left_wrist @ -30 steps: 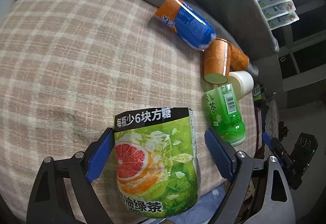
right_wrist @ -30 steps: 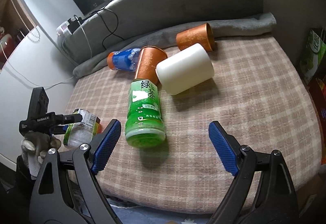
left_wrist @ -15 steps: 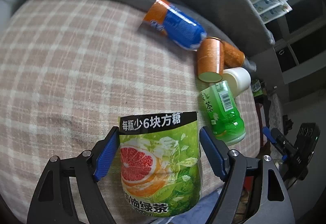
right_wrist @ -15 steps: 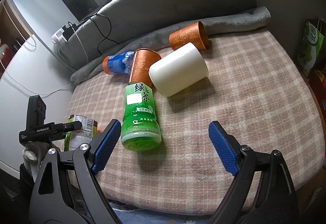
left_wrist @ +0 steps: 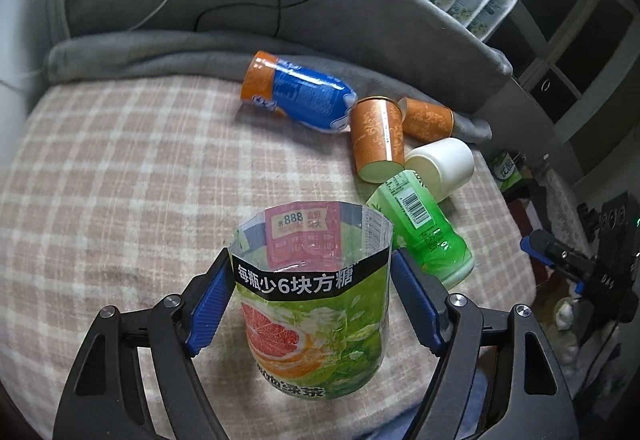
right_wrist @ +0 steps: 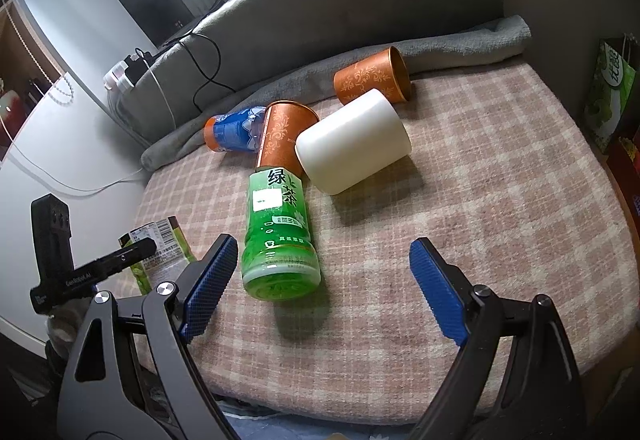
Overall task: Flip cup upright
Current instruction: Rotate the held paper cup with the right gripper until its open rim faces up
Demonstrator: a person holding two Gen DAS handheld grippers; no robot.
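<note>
My left gripper [left_wrist: 312, 300] is shut on a clear plastic cup with a green grapefruit-tea label [left_wrist: 316, 312]. The cup stands upright on the checked cloth, open end up. It also shows at the left of the right wrist view [right_wrist: 160, 252]. My right gripper [right_wrist: 324, 288] is open and empty, low over the cloth, with a lying green tea cup [right_wrist: 278, 236] just beyond its left finger [right_wrist: 208, 288]. A white cup [right_wrist: 352, 148], two orange cups [right_wrist: 282, 136] [right_wrist: 372, 80] and a blue-orange cup [right_wrist: 232, 132] lie on their sides.
The checked pink cloth [right_wrist: 500, 180] covers a padded surface with a grey blanket [right_wrist: 460, 44] and grey backrest behind. Cables and a power strip [right_wrist: 128, 72] sit at the back left. Green cartons [right_wrist: 608, 92] stand past the right edge.
My left gripper has closed on the grapefruit-label cup and turned it from lying to upright, open end up. My right gripper has barely moved.
</note>
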